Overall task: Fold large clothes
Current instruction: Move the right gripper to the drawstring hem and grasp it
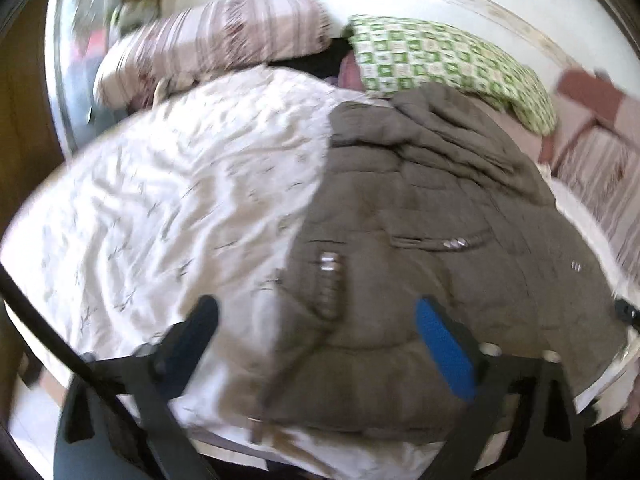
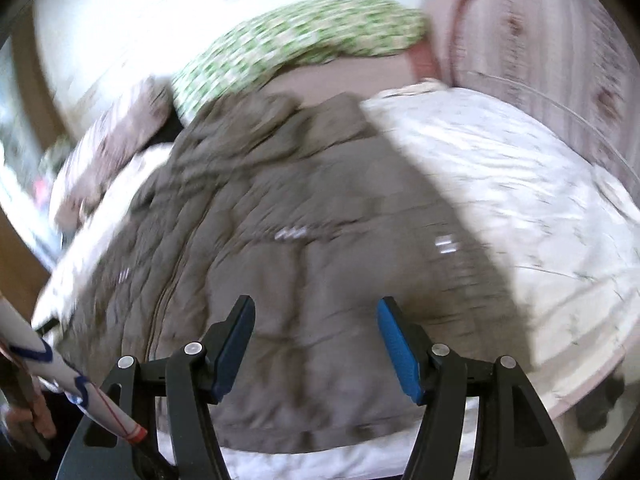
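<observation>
A large brown quilted jacket (image 1: 432,248) lies spread on a bed, hem toward me, with metal snaps and a pocket flap showing. It fills the middle of the right wrist view (image 2: 288,248) too. My left gripper (image 1: 316,312) is open and empty, hovering above the jacket's left edge near the hem. My right gripper (image 2: 316,320) is open and empty above the lower middle of the jacket. Both views are motion-blurred.
The white patterned bedsheet (image 1: 160,200) lies under the jacket. A striped pillow (image 1: 224,36) and a green checked pillow (image 1: 448,56) sit at the head of the bed. A striped quilt (image 2: 540,60) lies at the right side. The bed's near edge is just below the hem.
</observation>
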`<state>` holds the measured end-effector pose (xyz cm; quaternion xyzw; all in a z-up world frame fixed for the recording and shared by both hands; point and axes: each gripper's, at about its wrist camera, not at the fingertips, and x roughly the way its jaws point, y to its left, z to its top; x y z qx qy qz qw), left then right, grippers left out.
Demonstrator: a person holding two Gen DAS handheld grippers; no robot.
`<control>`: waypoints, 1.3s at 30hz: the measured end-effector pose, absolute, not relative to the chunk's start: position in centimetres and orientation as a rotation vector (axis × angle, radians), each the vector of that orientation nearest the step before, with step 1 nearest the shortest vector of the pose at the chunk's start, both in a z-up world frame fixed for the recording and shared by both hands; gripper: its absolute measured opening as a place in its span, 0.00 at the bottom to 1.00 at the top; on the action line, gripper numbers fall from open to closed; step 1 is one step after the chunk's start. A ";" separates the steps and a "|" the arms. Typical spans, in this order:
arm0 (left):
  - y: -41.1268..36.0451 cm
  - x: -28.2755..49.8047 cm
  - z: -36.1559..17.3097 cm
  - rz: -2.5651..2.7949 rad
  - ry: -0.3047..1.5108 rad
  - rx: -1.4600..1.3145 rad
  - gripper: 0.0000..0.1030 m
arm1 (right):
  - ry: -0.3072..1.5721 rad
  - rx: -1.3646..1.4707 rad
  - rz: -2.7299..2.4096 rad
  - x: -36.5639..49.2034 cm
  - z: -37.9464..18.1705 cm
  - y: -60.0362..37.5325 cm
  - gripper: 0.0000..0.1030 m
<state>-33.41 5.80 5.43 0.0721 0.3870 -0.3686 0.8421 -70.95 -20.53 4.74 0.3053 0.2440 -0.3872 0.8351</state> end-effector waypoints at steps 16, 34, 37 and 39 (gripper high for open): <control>5.9 -34.4 1.2 -0.922 1.085 -0.099 0.62 | 0.394 0.827 -0.910 -76.4 4.3 -23.6 0.66; 4.1 -35.4 1.8 -0.926 0.964 -0.093 0.62 | 0.285 1.003 -1.055 -82.3 2.6 -26.9 0.70; 3.9 -36.7 1.4 -0.931 0.940 -0.038 0.62 | 0.240 1.131 -1.053 -84.2 0.9 -27.8 0.70; 3.7 -36.9 1.5 -0.937 0.928 -0.024 0.62 | 0.208 1.203 -1.001 -84.6 -0.1 -28.0 0.70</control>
